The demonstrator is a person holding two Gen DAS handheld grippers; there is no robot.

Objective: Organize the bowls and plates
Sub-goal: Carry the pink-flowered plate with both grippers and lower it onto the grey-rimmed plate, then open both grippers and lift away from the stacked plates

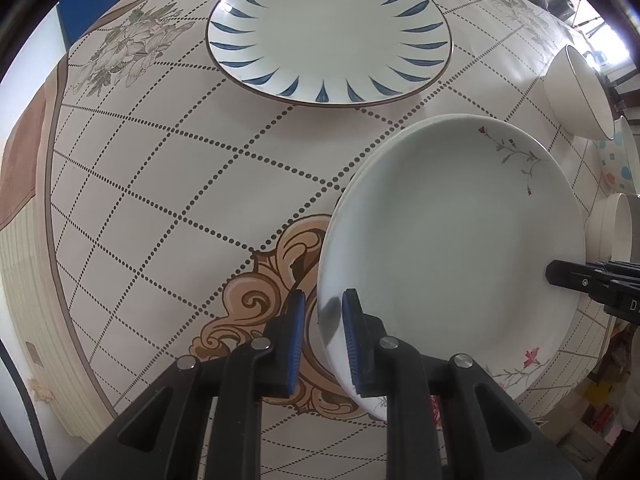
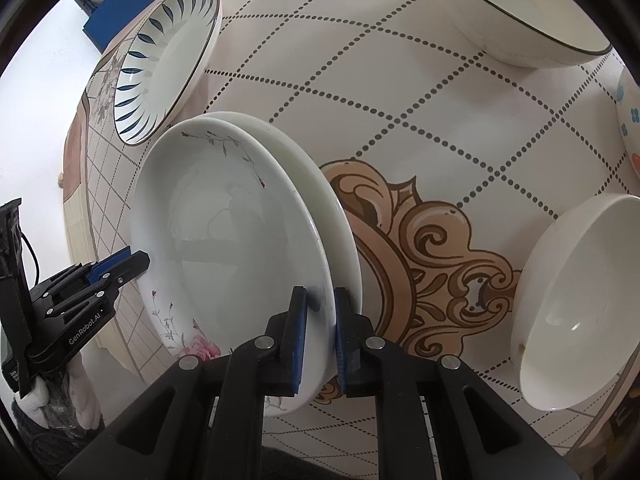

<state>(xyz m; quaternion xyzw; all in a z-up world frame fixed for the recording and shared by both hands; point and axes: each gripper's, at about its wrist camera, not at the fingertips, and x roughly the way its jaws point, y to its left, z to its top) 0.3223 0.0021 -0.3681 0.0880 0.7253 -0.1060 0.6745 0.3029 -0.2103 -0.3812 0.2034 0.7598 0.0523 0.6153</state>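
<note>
A white plate with a small flower print (image 1: pixel 452 240) (image 2: pixel 224 240) lies on top of a second white plate (image 2: pixel 320 184) near the table's front. My left gripper (image 1: pixel 322 340) is shut on the flowered plate's left rim. My right gripper (image 2: pixel 320 336) is shut on its opposite rim, and shows in the left wrist view (image 1: pixel 560 274). The left gripper shows in the right wrist view (image 2: pixel 132 262). A larger plate with blue leaf strokes (image 1: pixel 328 32) (image 2: pixel 164 60) sits farther back on the table.
A white bowl with a dark rim (image 1: pixel 580 92) (image 2: pixel 520 12), a bowl with coloured spots (image 1: pixel 616 160) (image 2: pixel 628 120) and a plain white bowl (image 1: pixel 616 232) (image 2: pixel 580 300) stand to the right. The patterned tablecloth (image 1: pixel 180 184) covers the table.
</note>
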